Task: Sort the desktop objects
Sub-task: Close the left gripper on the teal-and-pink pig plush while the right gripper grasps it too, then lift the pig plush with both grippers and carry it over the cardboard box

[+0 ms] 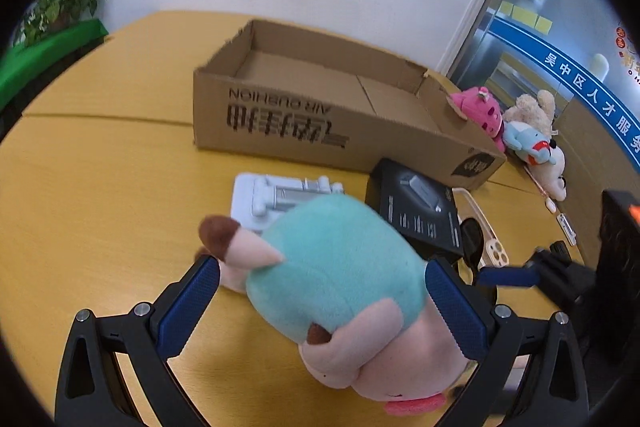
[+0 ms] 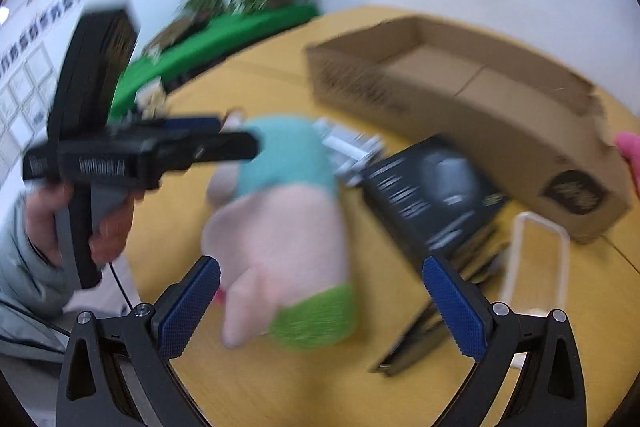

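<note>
The plush toy [image 1: 336, 267] in the teal top lies on the yellow surface [image 1: 100, 187], right between the wide-open left tongs [image 1: 320, 291]. Its pads sit either side of the toy without squeezing it. The right tongs [image 2: 320, 291] are spread wide too and hold nothing. That view is pretty blurry, so take details loosely. Behind the toy sit a white stand [image 1: 280, 199] and a black box [image 1: 416, 207], with the open cardboard box [image 1: 320, 99] further back. More soft toys [image 1: 520, 131] are piled beside its right end.
</note>
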`<state>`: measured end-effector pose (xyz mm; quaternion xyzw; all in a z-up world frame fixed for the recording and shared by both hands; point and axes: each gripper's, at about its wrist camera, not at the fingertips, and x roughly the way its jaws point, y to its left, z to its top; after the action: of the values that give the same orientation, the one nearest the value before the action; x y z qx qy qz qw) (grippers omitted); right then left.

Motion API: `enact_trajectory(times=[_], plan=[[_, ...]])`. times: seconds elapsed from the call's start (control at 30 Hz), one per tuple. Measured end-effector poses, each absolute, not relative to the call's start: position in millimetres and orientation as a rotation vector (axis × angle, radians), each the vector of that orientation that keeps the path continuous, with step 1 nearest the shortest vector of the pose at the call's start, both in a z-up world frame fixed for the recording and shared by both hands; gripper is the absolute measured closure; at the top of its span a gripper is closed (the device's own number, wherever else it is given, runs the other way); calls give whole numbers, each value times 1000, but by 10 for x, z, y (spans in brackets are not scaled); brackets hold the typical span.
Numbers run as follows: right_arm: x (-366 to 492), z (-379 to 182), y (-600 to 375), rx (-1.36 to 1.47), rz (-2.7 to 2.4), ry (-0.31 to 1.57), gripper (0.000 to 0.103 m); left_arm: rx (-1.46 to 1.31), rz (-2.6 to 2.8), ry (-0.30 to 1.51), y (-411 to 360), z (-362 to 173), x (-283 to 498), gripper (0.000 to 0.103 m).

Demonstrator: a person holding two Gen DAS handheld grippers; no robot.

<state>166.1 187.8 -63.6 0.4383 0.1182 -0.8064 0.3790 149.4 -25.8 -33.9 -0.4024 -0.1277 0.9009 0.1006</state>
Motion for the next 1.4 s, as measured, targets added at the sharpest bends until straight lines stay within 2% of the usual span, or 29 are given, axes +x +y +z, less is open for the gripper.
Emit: enact_trajectory(times=[0.13,0.17,0.33,0.5,0.57,0.73,0.93,1.4], plan=[[1589,-850,1676,1186,-1960,212,3,-1226,2575,-440,-252,-470,1419,1],[1618,-872,1607,1181,-1946,202,7,-1233,2554,-449,-253,-492,1403,0],[1701,-905,1433,1159,-1955,268,7,-1260,2498,-500,-346,-564,1355,1],[1674,-1010,1466,1201,-1924,173,7,-1263,2471,-481,-328,-574,1344,10],[1684,-1011,1474,1200,-1925,164,8,-1266,2474,-464,-311,-552,1341,17],[1588,-985,1421,1192,-1940,143,15,-1262,2484,-415,-264,-450,1335,27],[1531,-742,1458,1121,-1995,132,17,-1156,2537,-303,-157,-67,1261,28],[972,460,1496,797,-2234,212,17,-730,2627,-80,-12,1203,708,29]])
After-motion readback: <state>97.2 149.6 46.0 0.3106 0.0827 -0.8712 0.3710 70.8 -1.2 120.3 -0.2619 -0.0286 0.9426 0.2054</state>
